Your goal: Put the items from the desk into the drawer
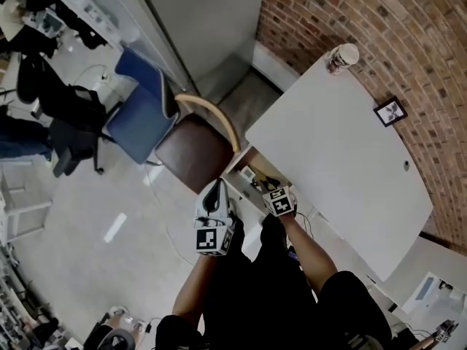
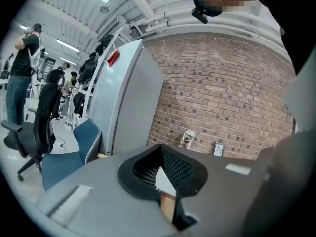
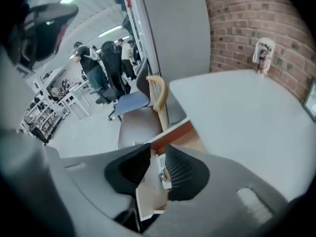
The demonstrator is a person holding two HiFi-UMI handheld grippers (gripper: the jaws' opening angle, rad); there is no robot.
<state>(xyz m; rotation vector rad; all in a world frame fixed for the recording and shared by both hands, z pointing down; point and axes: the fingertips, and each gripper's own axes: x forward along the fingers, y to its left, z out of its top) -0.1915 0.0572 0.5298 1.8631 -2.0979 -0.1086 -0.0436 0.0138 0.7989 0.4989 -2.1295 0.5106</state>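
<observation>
White desk (image 1: 343, 159) stands against a brick wall (image 1: 350, 13). A paper cup (image 1: 341, 57) stands upright at the desk's far corner, close to the wall. A small picture frame (image 1: 390, 111) sits at the desk's wall-side edge, well apart from the cup. The drawer (image 1: 244, 160) is pulled out below the desk's near left corner, and a small white thing (image 3: 163, 174) lies inside it.

The right gripper (image 3: 157, 152) points steeply down over the drawer. Its jaws stand a little apart and grip nothing; the white thing shows through the gap below them. The left gripper (image 2: 160, 147) is held about level just beside the right one, its jaw tips together with nothing between them. A brown chair (image 1: 193, 152) stands by the drawer, and a blue chair (image 1: 142, 115) is beyond it.
</observation>
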